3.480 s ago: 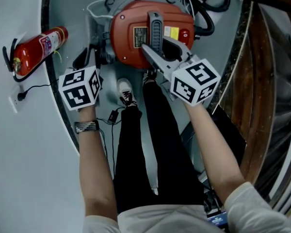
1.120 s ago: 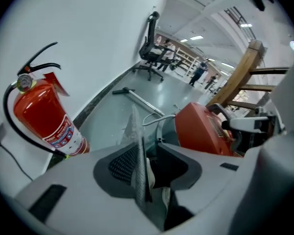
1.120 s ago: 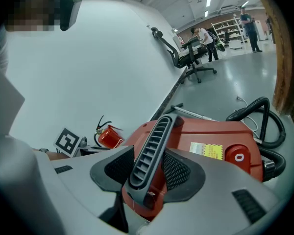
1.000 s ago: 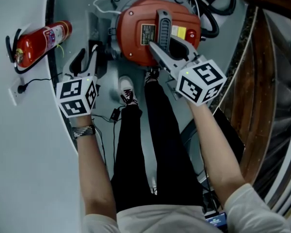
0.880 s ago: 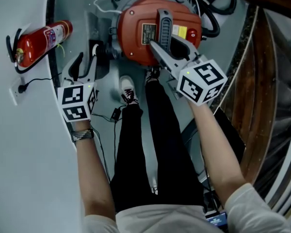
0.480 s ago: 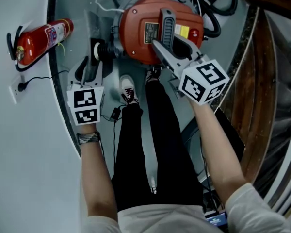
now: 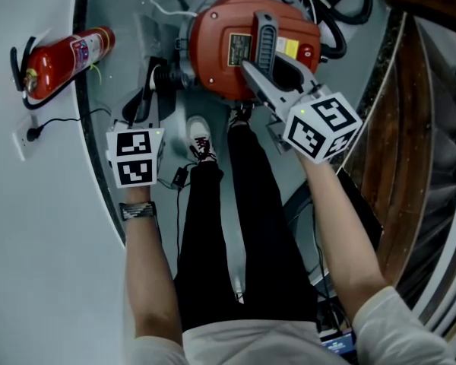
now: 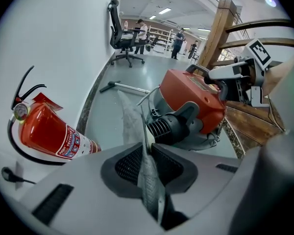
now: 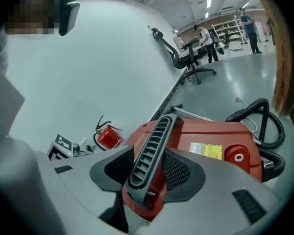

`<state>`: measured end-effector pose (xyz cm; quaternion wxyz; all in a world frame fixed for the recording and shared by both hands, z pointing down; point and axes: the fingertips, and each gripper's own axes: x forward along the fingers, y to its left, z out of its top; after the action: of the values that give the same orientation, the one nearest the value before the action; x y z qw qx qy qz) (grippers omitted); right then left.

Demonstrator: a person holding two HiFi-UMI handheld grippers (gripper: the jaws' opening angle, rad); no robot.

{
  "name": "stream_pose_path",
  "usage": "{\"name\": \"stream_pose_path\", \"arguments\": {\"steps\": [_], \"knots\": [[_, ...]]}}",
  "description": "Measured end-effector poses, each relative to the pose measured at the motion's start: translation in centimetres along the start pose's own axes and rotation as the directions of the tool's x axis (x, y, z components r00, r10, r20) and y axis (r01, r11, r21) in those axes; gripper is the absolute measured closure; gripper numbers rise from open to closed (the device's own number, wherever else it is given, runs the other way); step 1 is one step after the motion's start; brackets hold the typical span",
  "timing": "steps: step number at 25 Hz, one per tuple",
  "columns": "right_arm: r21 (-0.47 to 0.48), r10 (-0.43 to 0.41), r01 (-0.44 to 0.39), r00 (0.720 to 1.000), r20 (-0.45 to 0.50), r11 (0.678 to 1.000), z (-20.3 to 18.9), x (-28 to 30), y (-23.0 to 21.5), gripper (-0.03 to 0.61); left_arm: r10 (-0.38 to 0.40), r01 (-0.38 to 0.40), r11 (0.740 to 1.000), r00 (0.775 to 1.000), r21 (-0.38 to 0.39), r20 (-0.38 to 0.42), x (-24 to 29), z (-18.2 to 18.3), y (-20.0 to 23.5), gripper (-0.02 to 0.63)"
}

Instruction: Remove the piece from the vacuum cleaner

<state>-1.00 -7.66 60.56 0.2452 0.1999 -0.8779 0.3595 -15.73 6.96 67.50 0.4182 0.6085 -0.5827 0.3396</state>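
The red vacuum cleaner (image 7: 228, 52) stands on the floor in front of the person's feet. My right gripper (image 7: 262, 78) is shut on its grey ribbed handle (image 9: 154, 151), with a pad on each side. My left gripper (image 7: 147, 90) is at the vacuum's left side, beside the black ribbed port (image 8: 164, 127). Its jaws have just been closing and now pinch a thin grey flat piece (image 8: 131, 124), seen edge-on between the pads. That piece (image 7: 147, 44) runs along the floor beside the vacuum.
A red fire extinguisher (image 7: 61, 55) lies by the white wall, near a socket with a plug (image 7: 30, 135). A black hose (image 7: 342, 6) coils behind the vacuum. A wooden stair rail (image 7: 410, 128) is on the right. The person's shoe (image 7: 200, 139) is close by.
In the head view my left gripper has moved right, toward the vacuum's left side, and its jaws have closed onto the thin grey piece. The right gripper stays on the handle.
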Motion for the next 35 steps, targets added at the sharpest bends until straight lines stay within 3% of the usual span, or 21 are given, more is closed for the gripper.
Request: {"name": "stream_pose_path", "arguments": {"steps": [12,35], "knots": [[0.001,0.003,-0.003,1.000,-0.003,1.000,0.0,0.0,0.0,0.394,0.003,-0.003,0.999,1.000,0.054,-0.013,0.0,0.0,0.3,0.571],[-0.002,0.004,-0.004,1.000,-0.002,1.000,0.0,0.0,0.1,0.394,0.013,-0.013,0.999,1.000,0.052,0.000,0.2,0.3,1.5,0.572]]}}
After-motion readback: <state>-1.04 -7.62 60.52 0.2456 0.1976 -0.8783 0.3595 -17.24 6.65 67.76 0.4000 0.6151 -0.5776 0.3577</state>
